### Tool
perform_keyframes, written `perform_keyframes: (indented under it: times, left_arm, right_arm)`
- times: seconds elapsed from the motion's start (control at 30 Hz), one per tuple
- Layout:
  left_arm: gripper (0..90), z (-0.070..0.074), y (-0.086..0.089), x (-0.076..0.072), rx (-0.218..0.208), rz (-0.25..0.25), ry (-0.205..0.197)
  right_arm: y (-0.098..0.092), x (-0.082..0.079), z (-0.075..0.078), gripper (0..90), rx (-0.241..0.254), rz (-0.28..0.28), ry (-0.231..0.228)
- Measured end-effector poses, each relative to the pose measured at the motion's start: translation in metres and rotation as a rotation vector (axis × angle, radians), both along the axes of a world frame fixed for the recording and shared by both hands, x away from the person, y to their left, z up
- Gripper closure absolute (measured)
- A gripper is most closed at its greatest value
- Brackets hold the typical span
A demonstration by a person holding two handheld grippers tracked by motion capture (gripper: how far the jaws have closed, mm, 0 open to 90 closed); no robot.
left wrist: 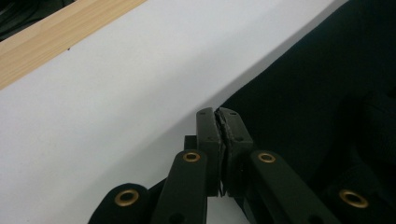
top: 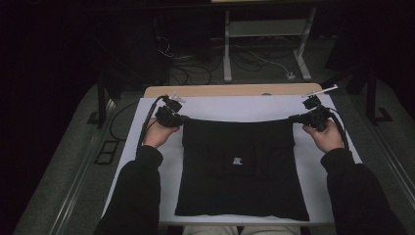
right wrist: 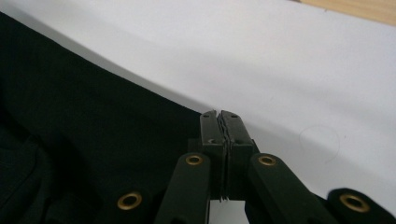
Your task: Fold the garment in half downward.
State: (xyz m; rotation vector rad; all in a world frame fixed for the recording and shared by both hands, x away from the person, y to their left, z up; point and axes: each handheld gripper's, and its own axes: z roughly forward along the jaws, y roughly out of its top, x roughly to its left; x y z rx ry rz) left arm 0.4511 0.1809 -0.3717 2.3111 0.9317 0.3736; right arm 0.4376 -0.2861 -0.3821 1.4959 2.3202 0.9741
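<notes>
Garment [top: 240, 166] — far edge taut crosswise

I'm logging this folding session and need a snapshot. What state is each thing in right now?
Black garment: spread flat on the white sheet, far edge pulled taut between both grippers.
Left hand-held gripper: shut on the garment's far left corner.
Right hand-held gripper: shut on the garment's far right corner.
White sheet: lying flat over the table.
Wooden table: mostly covered, far edge bare.

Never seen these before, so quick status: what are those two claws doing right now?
Left gripper, right gripper: both shut on black garment, far corners. Garment spread on white table. Nothing in the way.
</notes>
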Motion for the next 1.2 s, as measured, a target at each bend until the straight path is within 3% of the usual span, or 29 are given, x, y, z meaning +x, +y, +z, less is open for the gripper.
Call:
perform_keyframes:
  times: [0.5,0.9,1.2]
  left_arm:
    - [86.3,0.004,0.003,0.01,-0.009,0.032,-0.025]
    - [86.1,0.006,-0.002,0.022,0.0,0.039,-0.041]
    - [86.1,-0.01,-0.003,0.037,-0.005,0.06,-0.025]
  right_arm:
    - [0.005,0.017,0.015,87.4,-0.019,-0.005,-0.044]
    - [0.003,0.027,0.014,87.4,0.003,-0.016,-0.061]
    - [0.002,0.038,0.003,87.3,0.007,-0.014,-0.048]
